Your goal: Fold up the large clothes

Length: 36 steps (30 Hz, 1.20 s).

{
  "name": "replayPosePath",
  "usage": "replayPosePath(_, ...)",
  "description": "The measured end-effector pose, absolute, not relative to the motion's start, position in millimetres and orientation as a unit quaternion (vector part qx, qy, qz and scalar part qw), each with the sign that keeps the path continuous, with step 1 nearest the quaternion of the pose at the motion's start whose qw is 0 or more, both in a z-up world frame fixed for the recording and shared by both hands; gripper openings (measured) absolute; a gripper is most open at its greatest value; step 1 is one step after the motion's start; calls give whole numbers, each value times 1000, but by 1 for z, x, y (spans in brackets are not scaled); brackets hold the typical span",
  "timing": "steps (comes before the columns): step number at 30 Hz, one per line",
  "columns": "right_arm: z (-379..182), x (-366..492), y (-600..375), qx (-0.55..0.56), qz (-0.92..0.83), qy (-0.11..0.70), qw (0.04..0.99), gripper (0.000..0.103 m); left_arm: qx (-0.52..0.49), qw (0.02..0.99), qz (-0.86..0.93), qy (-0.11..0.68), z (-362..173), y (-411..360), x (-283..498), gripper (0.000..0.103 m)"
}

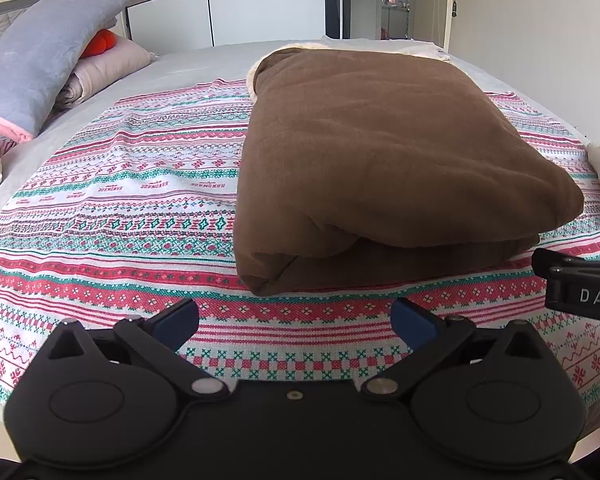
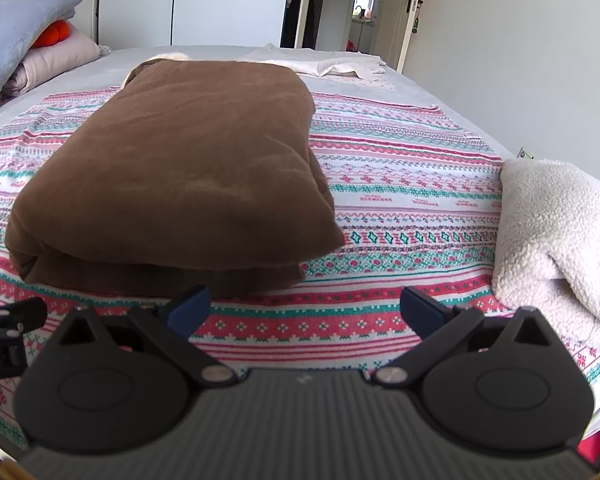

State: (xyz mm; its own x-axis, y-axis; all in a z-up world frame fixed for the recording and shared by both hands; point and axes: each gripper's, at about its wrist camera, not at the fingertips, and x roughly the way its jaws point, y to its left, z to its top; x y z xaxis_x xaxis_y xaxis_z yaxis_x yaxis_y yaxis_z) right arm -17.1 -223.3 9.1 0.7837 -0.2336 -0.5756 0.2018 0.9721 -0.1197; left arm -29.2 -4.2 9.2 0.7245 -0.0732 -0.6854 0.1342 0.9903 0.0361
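One brown garment (image 1: 384, 168) lies folded into a thick bundle on the patterned cloth (image 1: 120, 184), just ahead of your two grippers. Your left gripper (image 1: 296, 316) and right gripper (image 2: 305, 306) both have their fingers spread apart and hold nothing. If you take only the top layer at the near edge, the bundle may slide open. The white fleece (image 2: 556, 232) lies near your right side and could be caught.

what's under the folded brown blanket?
The brown blanket lies on the patterned bedspread, which shows all around it. A cream fleecy edge peeks out at its far end. Whatever else lies beneath or inside the fold is covered.
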Motion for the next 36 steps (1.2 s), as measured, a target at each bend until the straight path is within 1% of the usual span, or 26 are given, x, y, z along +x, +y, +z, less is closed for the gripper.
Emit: replayPosePath(36,9,-17,-227,-25,-116,307,944,103,39,926,-51,371,4,-1,-28,103)
